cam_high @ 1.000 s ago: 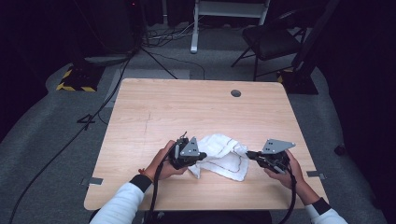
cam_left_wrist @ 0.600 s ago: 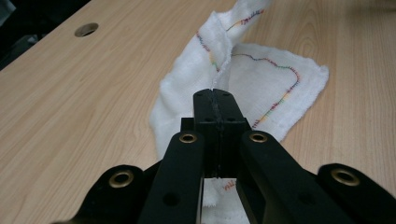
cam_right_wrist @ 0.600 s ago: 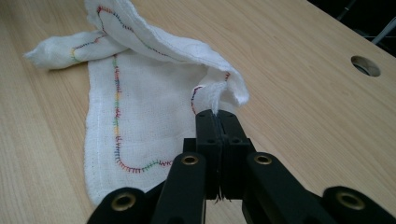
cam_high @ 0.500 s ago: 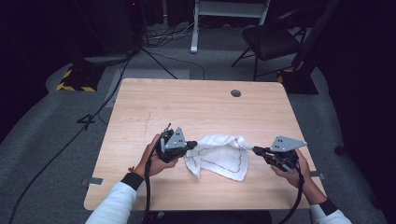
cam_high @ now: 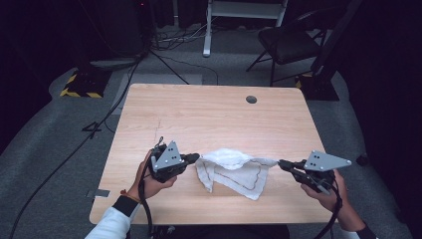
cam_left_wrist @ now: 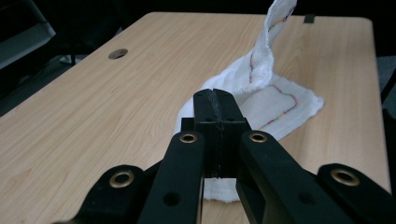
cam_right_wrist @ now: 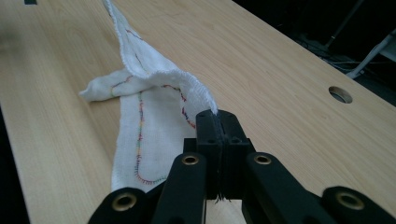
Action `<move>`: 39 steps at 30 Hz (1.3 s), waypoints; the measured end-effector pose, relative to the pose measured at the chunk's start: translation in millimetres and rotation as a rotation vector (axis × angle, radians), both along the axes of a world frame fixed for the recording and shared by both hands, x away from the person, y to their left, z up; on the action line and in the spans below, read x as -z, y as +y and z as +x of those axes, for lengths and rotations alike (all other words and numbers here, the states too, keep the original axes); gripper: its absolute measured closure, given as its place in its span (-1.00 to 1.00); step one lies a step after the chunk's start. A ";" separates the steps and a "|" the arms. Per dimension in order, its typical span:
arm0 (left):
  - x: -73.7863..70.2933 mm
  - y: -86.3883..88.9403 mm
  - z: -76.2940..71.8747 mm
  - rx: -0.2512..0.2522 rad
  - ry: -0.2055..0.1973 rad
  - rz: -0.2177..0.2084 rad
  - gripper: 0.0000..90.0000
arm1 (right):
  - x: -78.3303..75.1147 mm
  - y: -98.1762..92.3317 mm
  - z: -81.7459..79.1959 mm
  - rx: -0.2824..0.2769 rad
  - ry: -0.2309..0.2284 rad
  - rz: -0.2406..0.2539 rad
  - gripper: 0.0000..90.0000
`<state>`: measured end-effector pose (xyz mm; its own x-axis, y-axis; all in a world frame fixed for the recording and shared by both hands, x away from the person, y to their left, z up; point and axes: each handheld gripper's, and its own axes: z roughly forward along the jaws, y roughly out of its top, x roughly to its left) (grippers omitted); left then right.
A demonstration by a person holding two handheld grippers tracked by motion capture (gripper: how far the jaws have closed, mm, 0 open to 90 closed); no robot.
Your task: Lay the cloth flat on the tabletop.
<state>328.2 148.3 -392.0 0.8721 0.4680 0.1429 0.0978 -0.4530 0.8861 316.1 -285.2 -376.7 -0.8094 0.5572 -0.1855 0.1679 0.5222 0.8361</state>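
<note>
A white cloth (cam_high: pixel 233 169) with coloured stitching along its border lies near the table's front edge, partly stretched between both grippers. My left gripper (cam_high: pixel 196 157) is shut on the cloth's left corner; in the left gripper view the cloth (cam_left_wrist: pixel 273 95) runs away from the closed jaws and rises at its far end. My right gripper (cam_high: pixel 281 163) is shut on the cloth's right corner, lifting that edge off the wood. In the right gripper view the cloth (cam_right_wrist: pixel 154 93) stretches from the closed jaws toward the far side, with its lower part lying flat.
The wooden table (cam_high: pixel 209 117) has a round cable hole (cam_high: pixel 251 99) at its back right. A dark chair (cam_high: pixel 288 42) and cables (cam_high: pixel 169 59) stand on the floor beyond the table.
Both grippers have moved apart, left going left and right going right, pulling the bunched cloth out wider between them.
</note>
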 end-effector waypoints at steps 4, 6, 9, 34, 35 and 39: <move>-12.0 5.9 -15.0 0.008 -0.025 -0.022 0.99 | -10.2 -4.3 -16.1 -0.011 -0.011 0.020 0.98; -18.5 7.6 -21.3 0.015 -0.038 -0.026 0.99 | -15.5 -6.3 -23.7 -0.014 -0.028 0.022 0.98; -25.9 8.8 -24.7 0.006 -0.065 -0.024 0.99 | -21.8 -7.9 -29.3 -0.011 -0.043 0.025 0.98; 4.7 -11.5 143.3 -0.203 0.066 0.126 0.99 | 0.8 19.8 133.4 0.205 0.020 -0.060 0.98; 5.8 -11.8 150.7 -0.214 0.068 0.135 0.99 | 4.3 21.1 143.8 0.216 0.037 -0.050 0.98; 11.6 -13.3 178.7 -0.269 0.087 0.161 0.99 | 13.4 28.1 173.1 0.266 0.042 -0.088 0.98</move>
